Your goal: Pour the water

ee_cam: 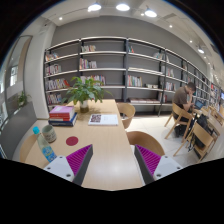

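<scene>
My tongs [108, 163] hang wide open above a pale wooden table [108, 140], holding nothing. A clear water bottle [45, 144] with a blue label stands on the table just beyond my left finger, beside a round pink coaster [71, 141].

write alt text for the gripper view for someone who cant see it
The hand-held gripper hovers open and empty over a pale wooden table, with a capped water bottle and a magenta coaster ahead to its left. Beyond are stacked books, a potted plant, bookshelves and a seated person.
</scene>
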A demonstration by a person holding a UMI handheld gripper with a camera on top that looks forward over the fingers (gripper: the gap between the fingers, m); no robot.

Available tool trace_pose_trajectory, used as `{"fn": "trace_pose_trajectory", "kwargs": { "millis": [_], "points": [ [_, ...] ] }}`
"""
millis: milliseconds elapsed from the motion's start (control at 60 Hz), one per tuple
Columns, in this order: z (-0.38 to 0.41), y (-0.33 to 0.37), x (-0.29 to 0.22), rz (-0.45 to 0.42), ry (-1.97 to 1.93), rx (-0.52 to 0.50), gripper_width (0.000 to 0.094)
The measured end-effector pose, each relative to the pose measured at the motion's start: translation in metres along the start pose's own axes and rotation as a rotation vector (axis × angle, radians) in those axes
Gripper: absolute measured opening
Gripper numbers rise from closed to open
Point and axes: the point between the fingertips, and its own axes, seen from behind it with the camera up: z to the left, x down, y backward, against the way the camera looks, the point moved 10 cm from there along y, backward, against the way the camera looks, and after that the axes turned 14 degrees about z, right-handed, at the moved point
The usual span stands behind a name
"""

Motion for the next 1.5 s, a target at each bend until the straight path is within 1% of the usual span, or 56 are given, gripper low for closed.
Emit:
{"fn": "trace_pose_trajectory", "kwargs": {
  "millis": [133, 150, 250, 267, 283, 383, 483, 517, 567, 683, 817, 933, 1017, 1167, 1233, 1250, 1267, 1283, 1300, 1417, 1500],
  "points": [
    [0.018, -0.004, 0.017, 0.033, 0.019, -0.01, 0.0857],
    [0.026, -0.018, 0.023, 0.032, 0.021, -0.016, 0.0856],
    [0.067, -0.032, 0.046, 0.06, 0.049, -0.057, 0.0856],
    [0.068, -0.016, 0.046, 0.068, 0.053, -0.071, 0.0858],
    [0.082, -0.03, 0.054, 0.065, 0.055, -0.076, 0.0856],
    [0.142, -0.043, 0.076, 0.088, 0.076, -0.139, 0.0857],
    [0.204, -0.055, 0.093, 0.068, 0.096, -0.179, 0.0858],
    [0.216, -0.053, 0.091, 0.071, 0.102, -0.181, 0.0858],
    [0.242, -0.063, 0.097, 0.048, 0.097, -0.177, 0.0859],
    [0.283, -0.087, 0.085, -0.002, 0.06, -0.169, 0.0863],
    [0.299, -0.123, 0.066, -0.053, 0.047, -0.12, 0.0855],
    [0.307, -0.146, 0.058, -0.108, 0.078, -0.081, 0.0769],
    [0.315, -0.165, 0.057, -0.119, 0.082, -0.08, 0.0591],
    [0.32, -0.173, 0.056, -0.195, 0.096, -0.067, 0.0502],
    [0.323, -0.172, 0.055, -0.214, 0.146, -0.064, 0.0435],
    [0.327, -0.176, 0.057, -0.219, 0.156, -0.061, 0.0435],
    [0.328, -0.174, 0.055, -0.221, 0.167, -0.058, 0.0399],
    [0.328, -0.174, 0.054, -0.224, 0.174, -0.056, 0.0397],
    [0.328, -0.175, 0.054, -0.223, 0.181, -0.053, 0.0373],
    [0.336, -0.18, 0.051, -0.209, 0.215, -0.033, 0.0374],
    [0.335, -0.18, 0.048, -0.178, 0.231, -0.018, 0.0374]
  ]
}}
